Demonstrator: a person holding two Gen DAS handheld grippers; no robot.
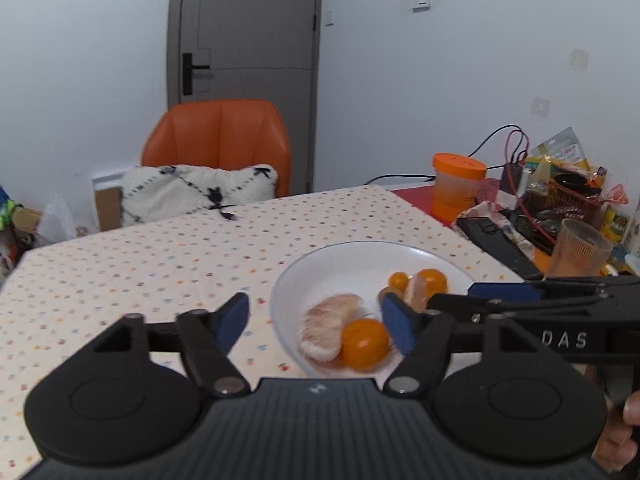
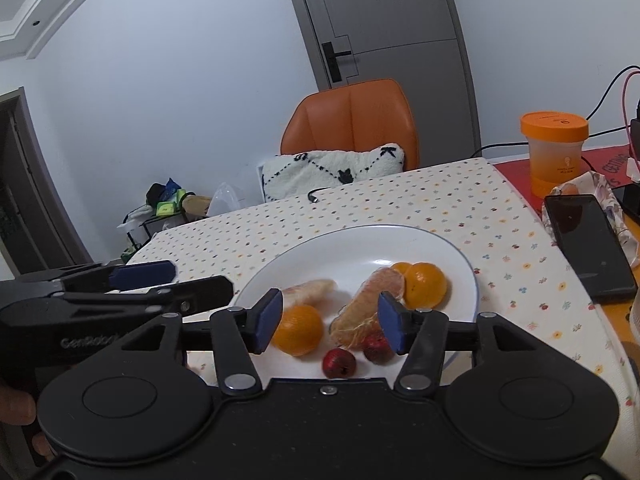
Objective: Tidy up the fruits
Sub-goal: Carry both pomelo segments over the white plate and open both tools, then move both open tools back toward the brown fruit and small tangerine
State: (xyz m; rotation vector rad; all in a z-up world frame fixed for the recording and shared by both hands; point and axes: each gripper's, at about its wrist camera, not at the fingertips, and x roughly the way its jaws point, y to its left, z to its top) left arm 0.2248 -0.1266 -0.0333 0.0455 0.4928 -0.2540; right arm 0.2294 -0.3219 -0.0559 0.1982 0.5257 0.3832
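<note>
Two handheld grippers are hovering over a white bowl (image 2: 400,240) of fruit on a table draped in a flower-dotted tablecloth (image 1: 140,256). The right gripper (image 2: 329,322) is gaping wide with nothing between its blue pads (image 2: 268,320); directly below the gap, two small red fruits (image 2: 339,362) are sitting at the bowl's near rim. Just past the left pad, a small orange (image 2: 298,330) is resting beside a peeled pomelo segment (image 2: 308,292), while a second peeled segment (image 2: 368,304) is lying just inside the right pad, leaning toward another orange (image 2: 425,290) beyond it. The left gripper (image 1: 314,320) is likewise spreading wide and carrying nothing, its right pad (image 1: 396,324) hanging over the bowl's interior and its left pad over bare cloth. Each gripper is showing up in the other's view, reaching in from the side at the bowl's edge, and part of a hand (image 1: 624,436) is gripping the right tool's handle.

Beyond the bowl, to the right of both claws, a dark phone (image 2: 588,240) is lying flat, an orange-lidded cup (image 2: 554,152) is standing on a red mat, and a ribbed glass (image 1: 578,248) is sitting among snack packets and cables. Across the table, straight ahead, an orange chair (image 1: 216,140) is holding a white cushion with black markings (image 1: 196,192), in front of a grey door (image 1: 248,28).
</note>
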